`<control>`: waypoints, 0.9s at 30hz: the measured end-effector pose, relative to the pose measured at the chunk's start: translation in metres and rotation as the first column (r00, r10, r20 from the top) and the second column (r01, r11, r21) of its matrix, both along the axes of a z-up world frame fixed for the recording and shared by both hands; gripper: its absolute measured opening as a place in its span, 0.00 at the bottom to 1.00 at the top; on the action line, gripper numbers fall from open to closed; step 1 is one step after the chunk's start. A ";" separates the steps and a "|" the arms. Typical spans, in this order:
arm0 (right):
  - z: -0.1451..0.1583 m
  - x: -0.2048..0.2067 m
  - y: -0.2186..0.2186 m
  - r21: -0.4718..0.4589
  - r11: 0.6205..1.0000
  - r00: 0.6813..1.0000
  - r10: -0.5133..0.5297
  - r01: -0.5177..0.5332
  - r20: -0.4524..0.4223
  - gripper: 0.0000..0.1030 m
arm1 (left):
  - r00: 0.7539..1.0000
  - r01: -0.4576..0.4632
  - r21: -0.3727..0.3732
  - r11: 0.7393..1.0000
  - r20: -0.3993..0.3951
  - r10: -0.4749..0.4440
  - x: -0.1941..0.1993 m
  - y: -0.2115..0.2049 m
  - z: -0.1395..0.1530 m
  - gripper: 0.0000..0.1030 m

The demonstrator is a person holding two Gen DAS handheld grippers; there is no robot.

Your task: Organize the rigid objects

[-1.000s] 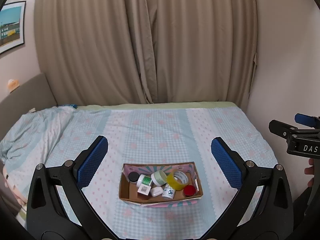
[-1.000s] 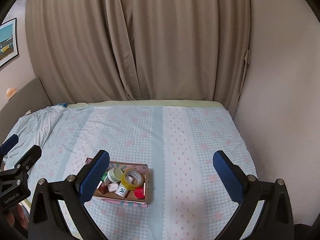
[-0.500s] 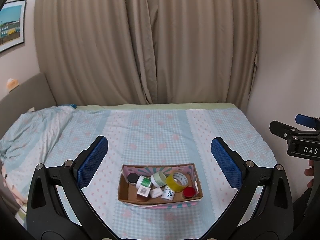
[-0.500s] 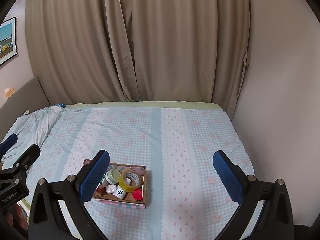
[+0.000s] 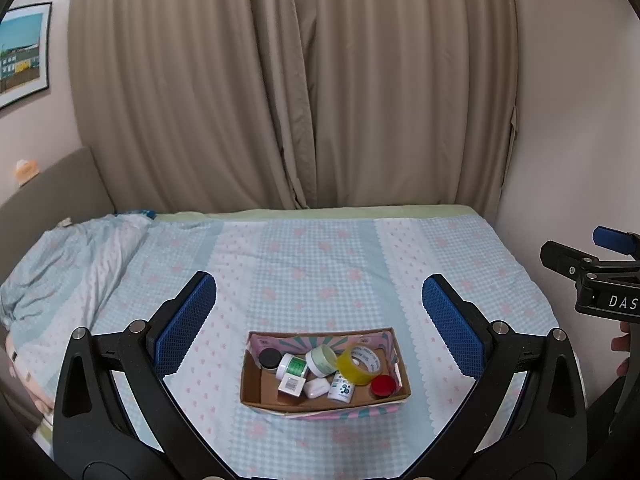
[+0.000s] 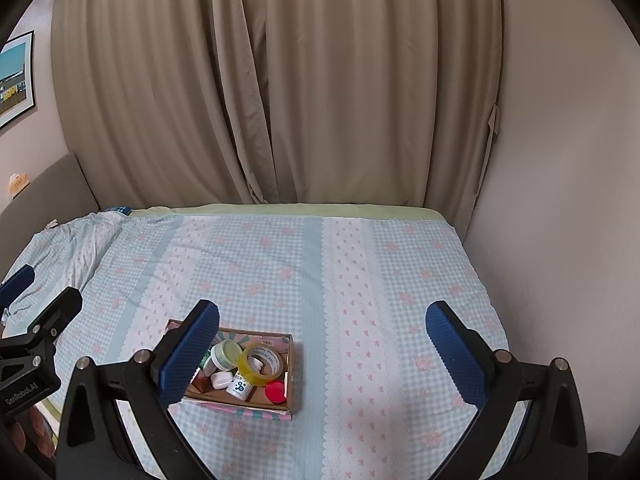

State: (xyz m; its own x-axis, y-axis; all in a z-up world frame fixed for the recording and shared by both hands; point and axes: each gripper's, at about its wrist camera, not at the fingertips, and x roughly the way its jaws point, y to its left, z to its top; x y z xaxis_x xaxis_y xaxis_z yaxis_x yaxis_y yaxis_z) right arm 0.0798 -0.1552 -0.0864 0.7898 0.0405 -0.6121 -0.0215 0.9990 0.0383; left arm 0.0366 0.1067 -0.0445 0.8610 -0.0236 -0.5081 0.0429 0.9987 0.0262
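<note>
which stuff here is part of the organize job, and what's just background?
Job:
cardboard box
yellow tape roll
red cap
green-lidded jar
black-lidded jar
white bottle
both open tools: left tool, right tool

Background:
bedsheet
curtains
framed picture

At the right edge of my left wrist view, the right gripper reads "DAS". At lower left of my right wrist view, the left gripper reads "GenRobot.AI".
</note>
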 end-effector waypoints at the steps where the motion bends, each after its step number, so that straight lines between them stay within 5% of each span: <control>1: 0.000 0.000 0.000 0.000 1.000 1.000 0.000 0.000 0.000 1.00 | 1.000 0.001 -0.001 1.000 0.000 -0.001 0.000 0.001 0.000 1.00; 27: -0.003 0.005 0.003 -0.001 1.000 1.000 -0.006 0.006 0.019 1.00 | 0.998 -0.015 0.016 1.000 0.063 0.014 0.007 0.002 0.009 1.00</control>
State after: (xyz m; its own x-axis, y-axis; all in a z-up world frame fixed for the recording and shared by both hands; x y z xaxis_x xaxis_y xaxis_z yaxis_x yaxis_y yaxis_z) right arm 0.0852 -0.1526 -0.0892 0.8017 0.0346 -0.5967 -0.0158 0.9992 0.0367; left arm 0.0434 0.1092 -0.0356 0.8913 -0.0031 -0.4535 0.0260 0.9987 0.0444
